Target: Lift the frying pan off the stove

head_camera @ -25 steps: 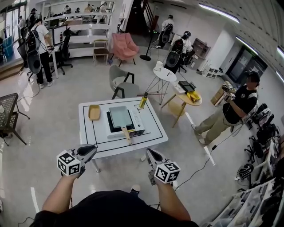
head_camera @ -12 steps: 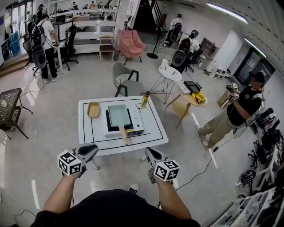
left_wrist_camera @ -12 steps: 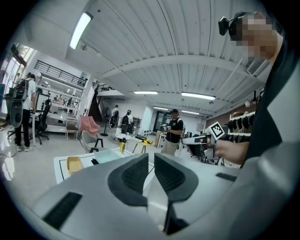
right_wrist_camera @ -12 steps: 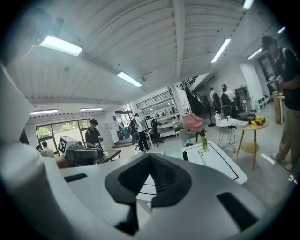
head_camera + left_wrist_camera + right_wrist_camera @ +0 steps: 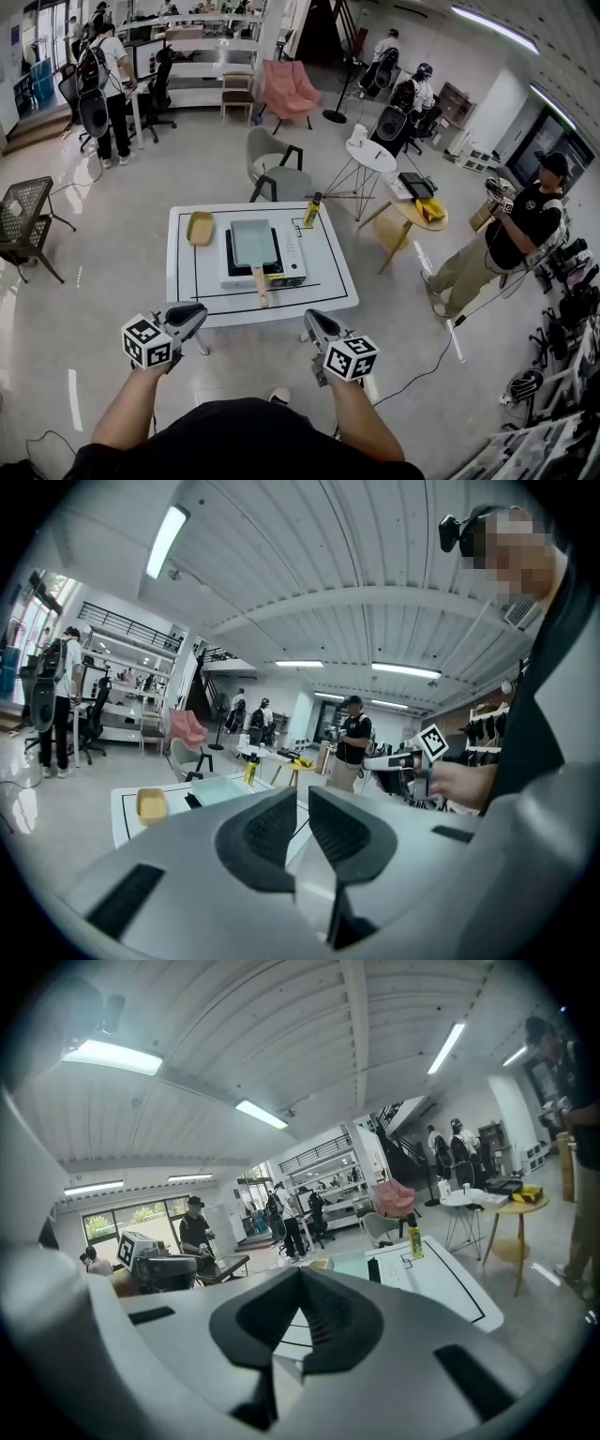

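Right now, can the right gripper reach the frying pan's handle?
Probably not yet: the right gripper hangs shut, short of the table; the frying pan handle points its way, nothing between them.

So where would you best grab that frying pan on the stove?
Probably by its wooden handle, coming from the near side of the table. The handle sticks out of the frying pan toward the person, past the front of the stove; the pan itself is wide and flat.
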### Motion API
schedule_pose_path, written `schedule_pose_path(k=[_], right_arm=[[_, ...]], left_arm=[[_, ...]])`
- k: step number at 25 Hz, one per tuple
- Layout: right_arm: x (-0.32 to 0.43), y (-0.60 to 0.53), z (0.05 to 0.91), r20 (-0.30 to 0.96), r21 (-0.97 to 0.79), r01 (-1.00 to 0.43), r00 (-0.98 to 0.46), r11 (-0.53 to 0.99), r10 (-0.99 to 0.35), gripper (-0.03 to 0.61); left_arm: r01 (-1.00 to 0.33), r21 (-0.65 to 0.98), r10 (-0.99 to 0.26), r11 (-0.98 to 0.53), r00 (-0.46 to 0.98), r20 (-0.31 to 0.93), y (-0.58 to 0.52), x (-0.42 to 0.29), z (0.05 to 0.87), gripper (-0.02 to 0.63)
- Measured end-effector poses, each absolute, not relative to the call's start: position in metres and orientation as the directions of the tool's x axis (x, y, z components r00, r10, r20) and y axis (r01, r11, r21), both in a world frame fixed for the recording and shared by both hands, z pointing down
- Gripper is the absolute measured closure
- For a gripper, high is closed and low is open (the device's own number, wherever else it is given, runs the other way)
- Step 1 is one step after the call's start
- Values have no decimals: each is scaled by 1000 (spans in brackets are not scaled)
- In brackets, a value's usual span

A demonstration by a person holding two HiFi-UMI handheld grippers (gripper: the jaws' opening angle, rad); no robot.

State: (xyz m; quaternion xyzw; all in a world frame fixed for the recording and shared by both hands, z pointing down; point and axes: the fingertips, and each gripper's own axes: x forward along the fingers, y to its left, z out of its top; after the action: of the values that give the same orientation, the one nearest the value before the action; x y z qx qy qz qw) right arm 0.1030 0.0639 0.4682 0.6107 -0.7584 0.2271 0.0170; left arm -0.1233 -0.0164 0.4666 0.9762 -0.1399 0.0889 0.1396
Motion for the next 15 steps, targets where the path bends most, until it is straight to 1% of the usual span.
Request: schedule_pose_path(k=[15], right_arm=[[131,31,491,315,-360,-912,-315,195,-895,572]], left_arm=[[-333,257,-274,-907,931,240,-34,-91,483,568]])
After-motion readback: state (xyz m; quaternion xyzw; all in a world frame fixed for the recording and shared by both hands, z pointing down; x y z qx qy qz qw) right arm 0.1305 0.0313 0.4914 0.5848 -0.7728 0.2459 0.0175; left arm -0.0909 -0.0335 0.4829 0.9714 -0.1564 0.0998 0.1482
